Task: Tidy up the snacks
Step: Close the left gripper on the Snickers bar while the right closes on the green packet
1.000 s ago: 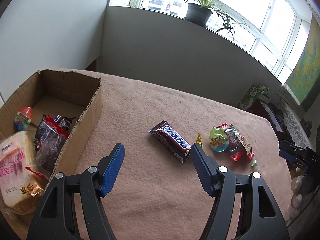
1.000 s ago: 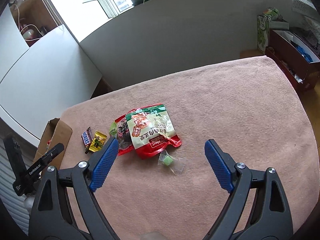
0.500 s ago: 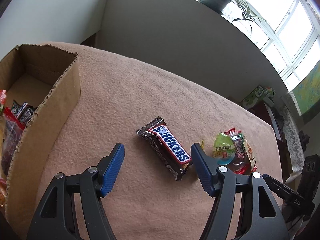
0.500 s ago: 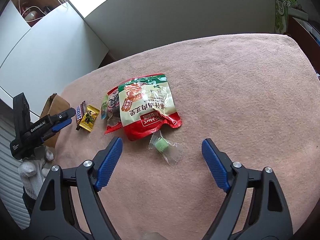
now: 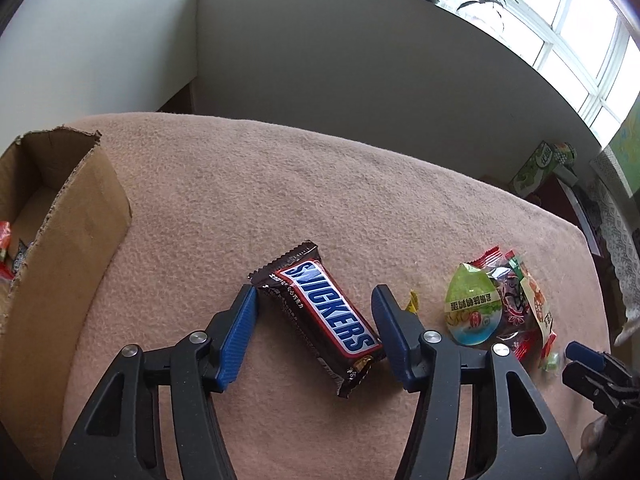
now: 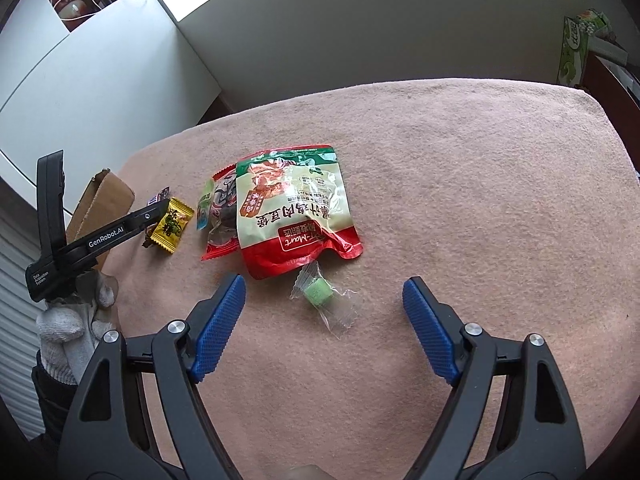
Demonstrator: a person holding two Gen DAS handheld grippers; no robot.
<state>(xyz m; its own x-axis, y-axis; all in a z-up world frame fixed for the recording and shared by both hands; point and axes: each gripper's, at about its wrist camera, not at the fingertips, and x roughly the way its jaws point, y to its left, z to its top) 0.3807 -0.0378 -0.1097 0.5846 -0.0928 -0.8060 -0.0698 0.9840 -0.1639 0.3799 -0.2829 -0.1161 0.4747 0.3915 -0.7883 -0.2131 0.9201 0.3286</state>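
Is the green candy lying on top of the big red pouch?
No, the green candy lies on the blanket just below the pouch.

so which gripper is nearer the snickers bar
Left. The left gripper straddles the Snickers bar, its jaws just closing around it. The right gripper is further off, open around the green candy.
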